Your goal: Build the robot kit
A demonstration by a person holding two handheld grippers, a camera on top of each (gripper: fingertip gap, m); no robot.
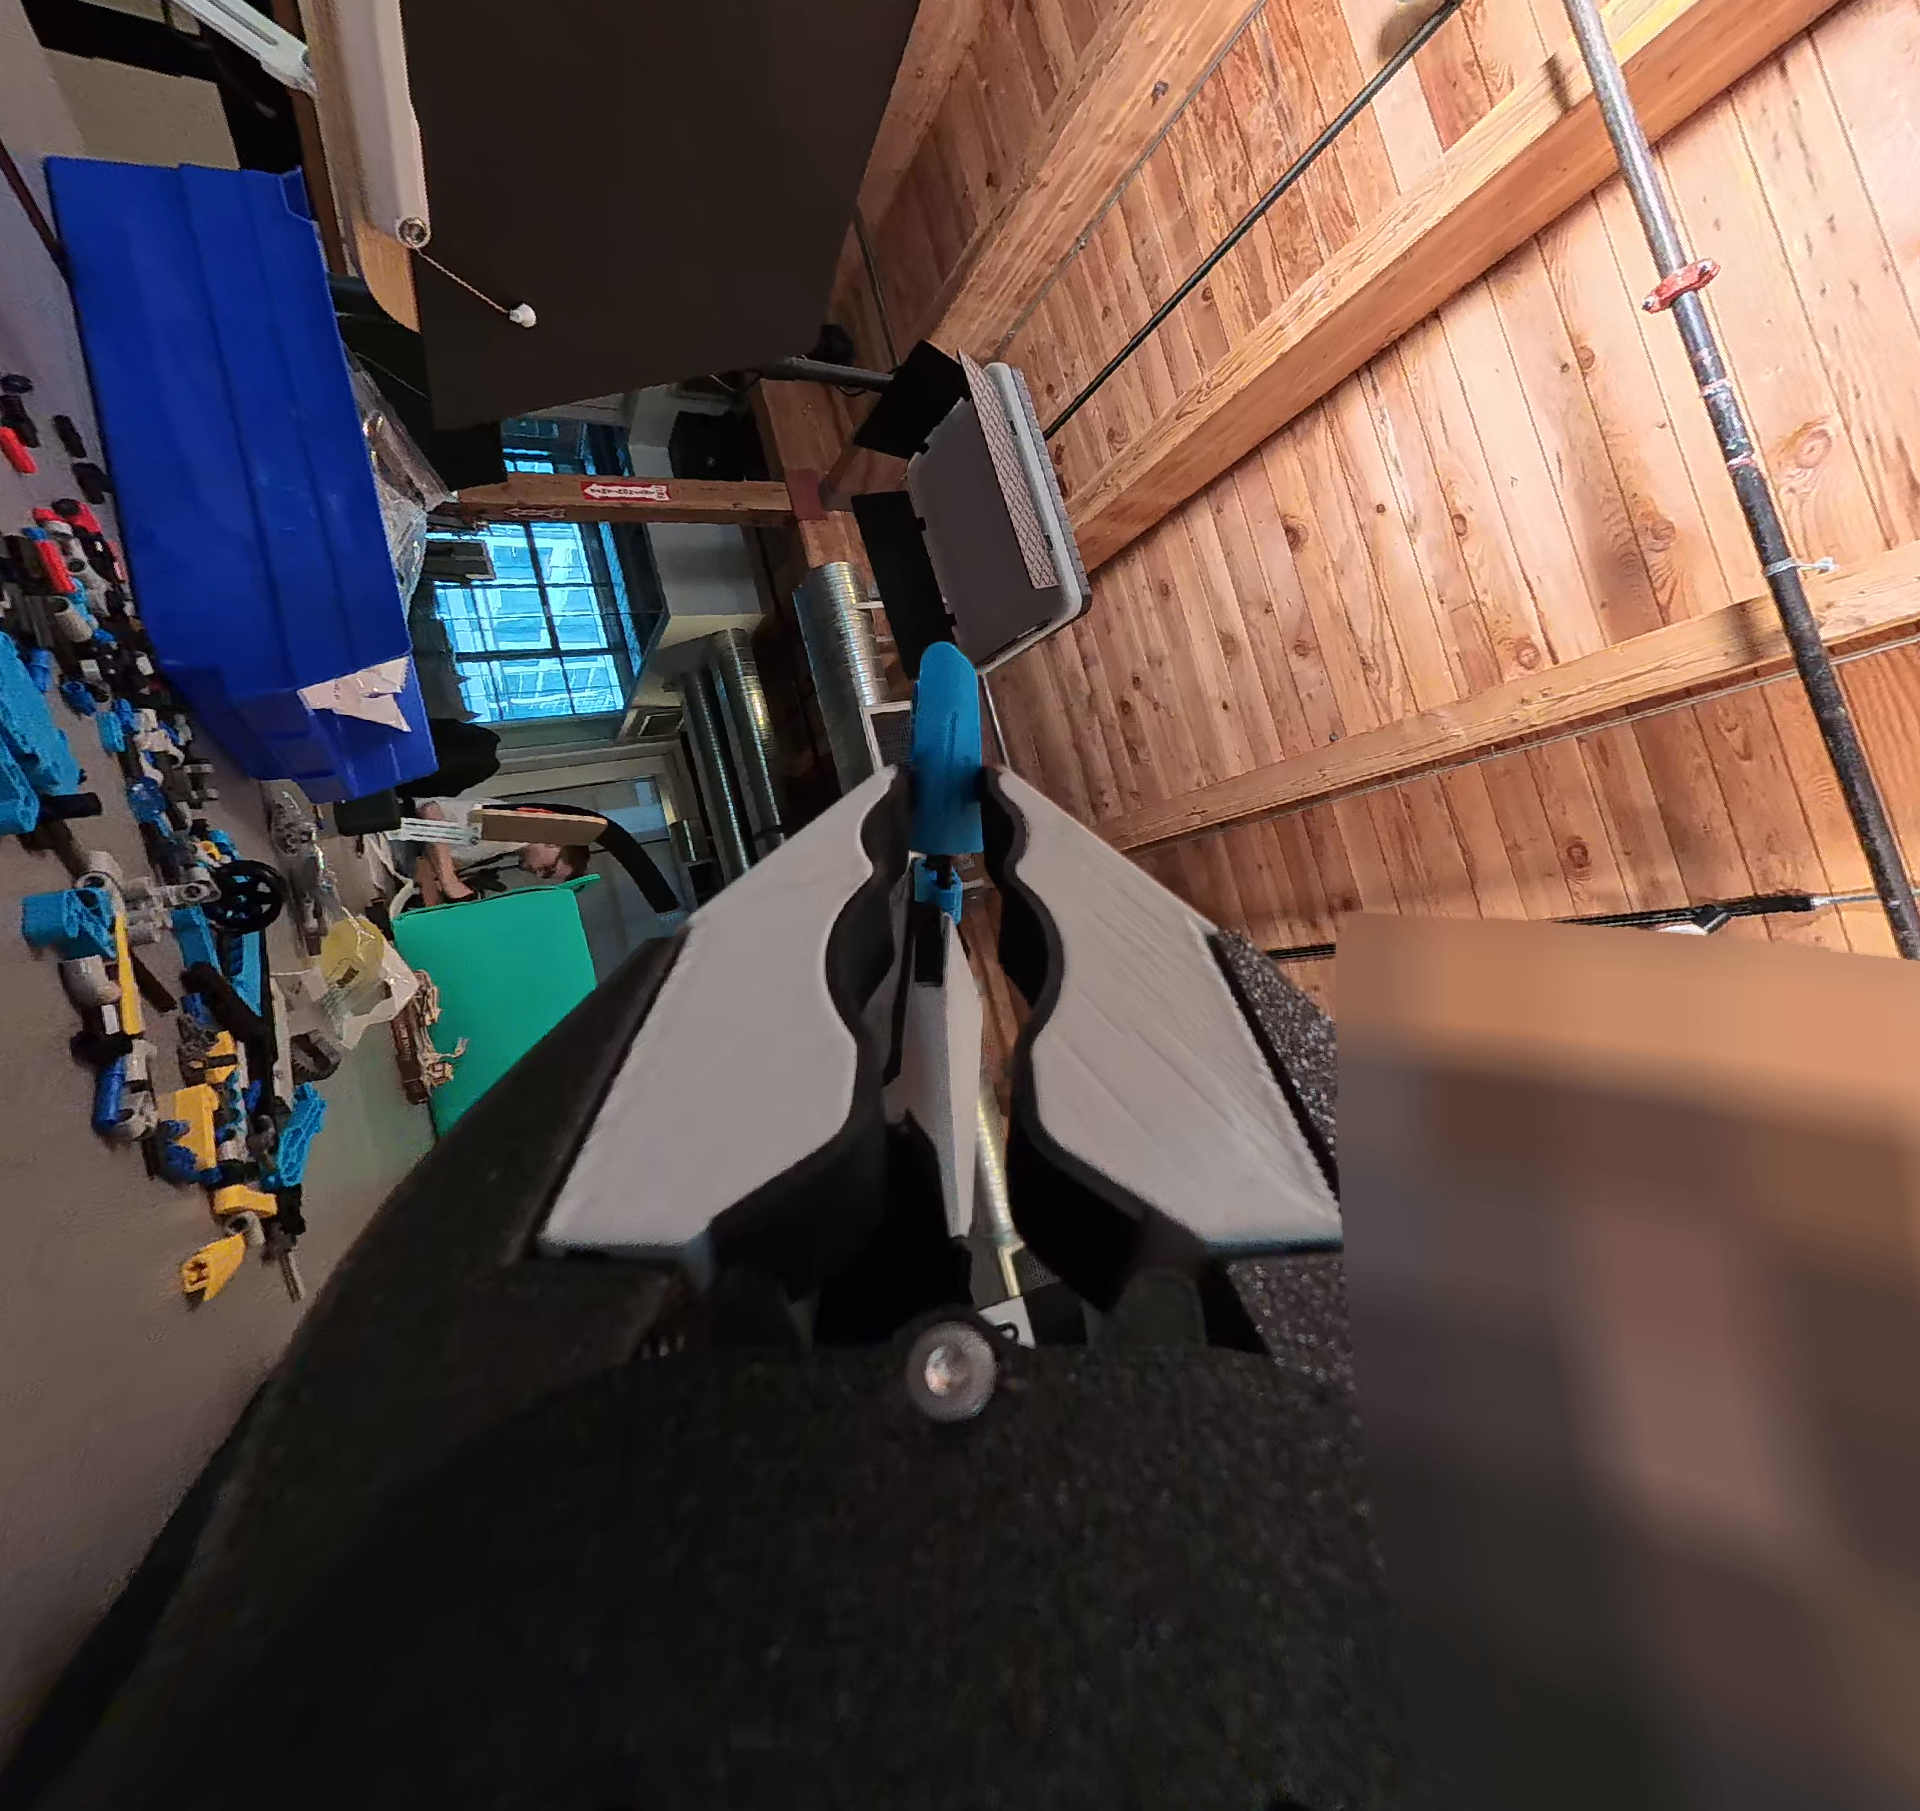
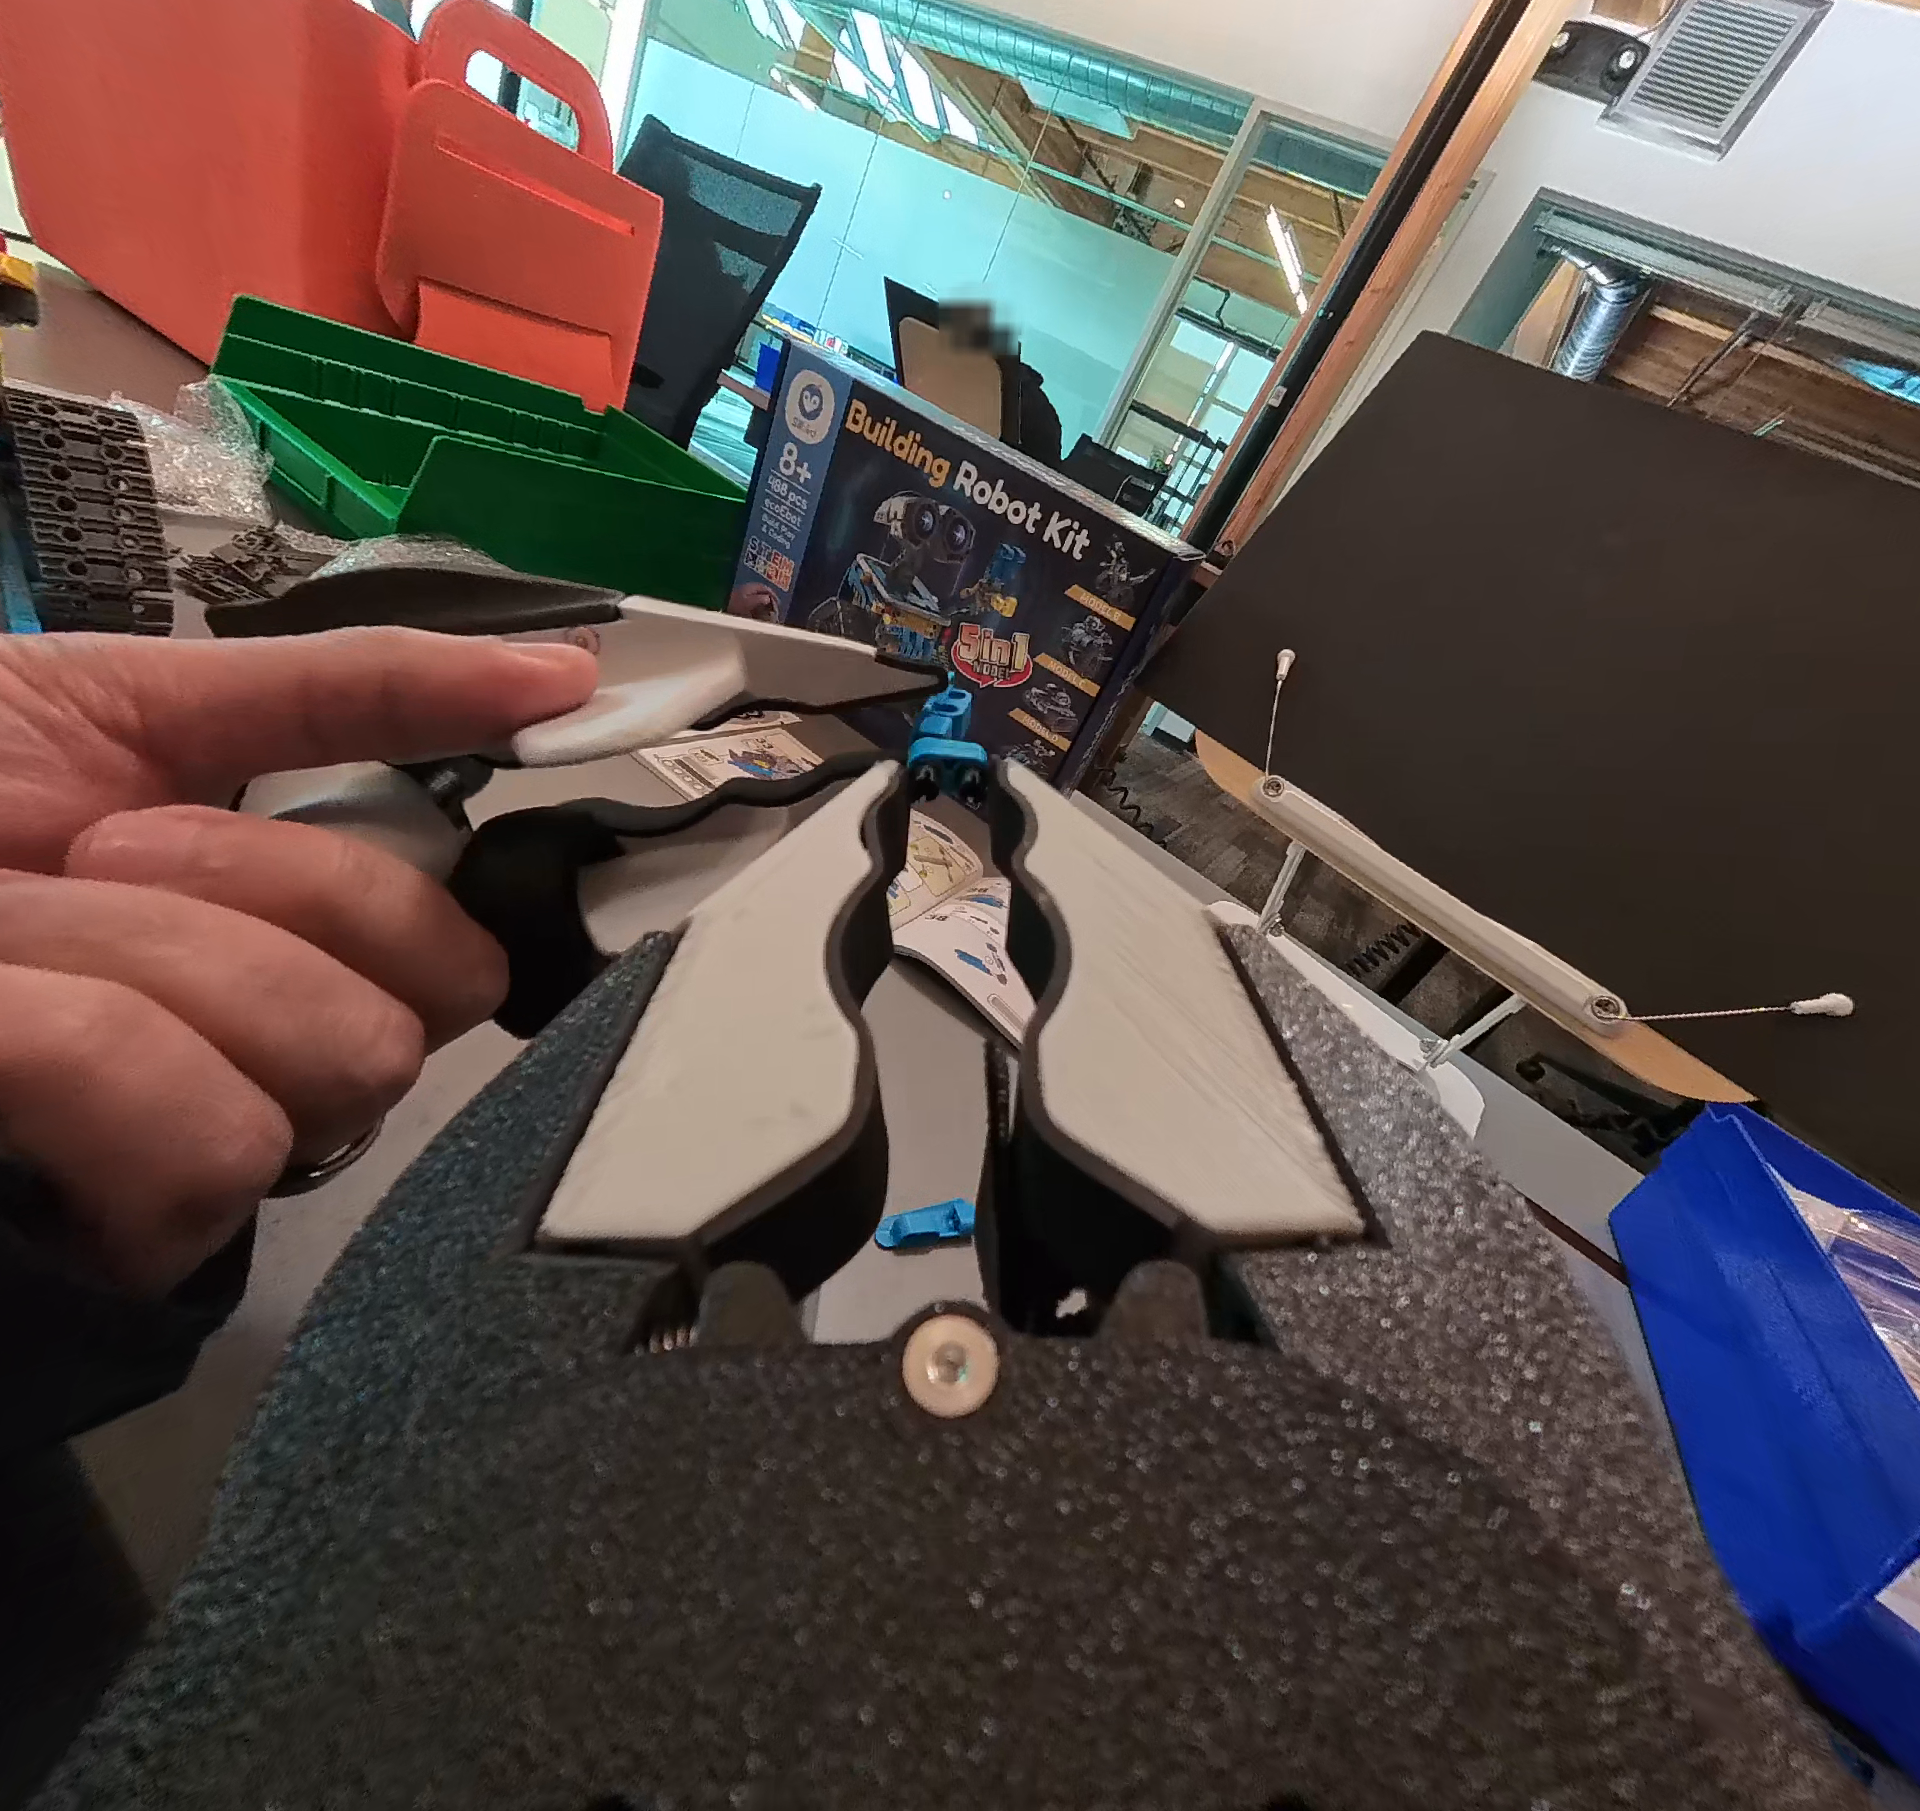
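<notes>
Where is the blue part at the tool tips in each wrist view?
Left wrist view: the blue part is just above centre, between the left tool's tips.
Right wrist view: the blue part is just above centre, between the right tool's tips; the left tool reaches in from the left onto its top.
Shared landmark: the blue bin, at the left edge in the left view and lower right in the right view.
</notes>
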